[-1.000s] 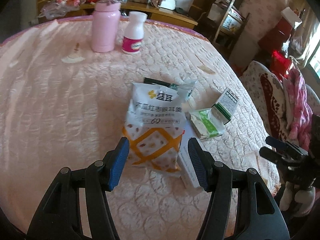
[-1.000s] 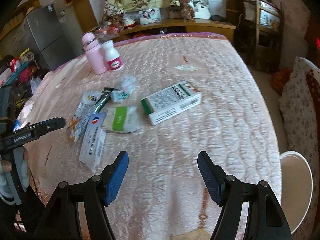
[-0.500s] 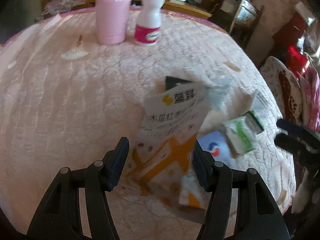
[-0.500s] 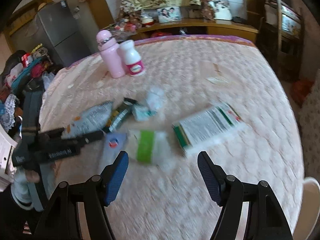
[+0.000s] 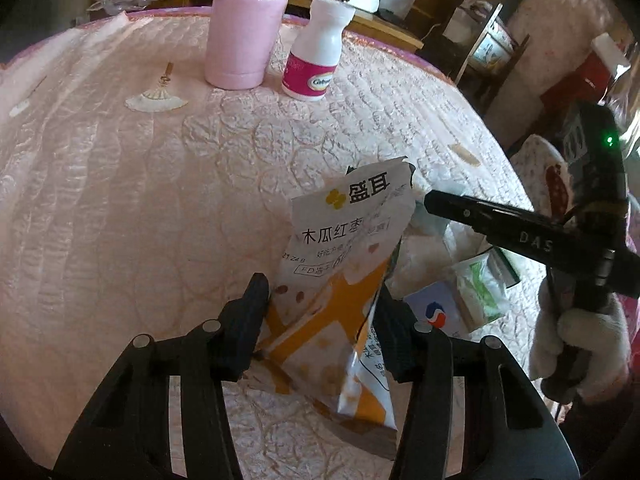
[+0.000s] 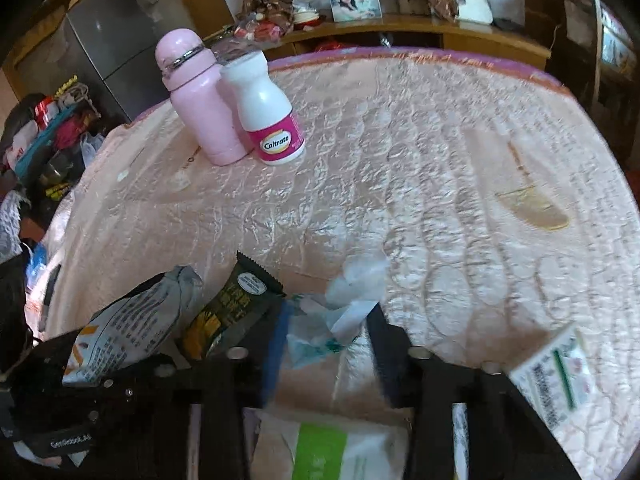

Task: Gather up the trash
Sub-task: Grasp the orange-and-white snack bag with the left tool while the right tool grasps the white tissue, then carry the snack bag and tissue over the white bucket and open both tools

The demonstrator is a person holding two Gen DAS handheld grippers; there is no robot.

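The left gripper has its jaws closing on the orange and white snack bag, which stands up between them, its lower part pinched and its torn top free above the bench. The pads seem to press both sides of the bag, so I judge the grip is nearly made. To do it well, the jaws should squeeze until the thin foil stops sliding, and the lift should go straight up, because the bag is light and floppy and can slip out sideways.

The right gripper is closing its jaws too, around a crumpled clear wrapper with green print. The picture is blurred there, and the pads do not seem to press it yet. This wrapper is very soft, so the fingers should go low, close to the cloth, or they close on air.

Other trash lies near: a dark green bar wrapper touching the snack bag, a white packet with a green band under the right gripper, and a white box at the right edge. The two grippers work close together, so they can knock each other. The pink flask and the white pill bottle stand well apart at the far side; I judge they are not trash.
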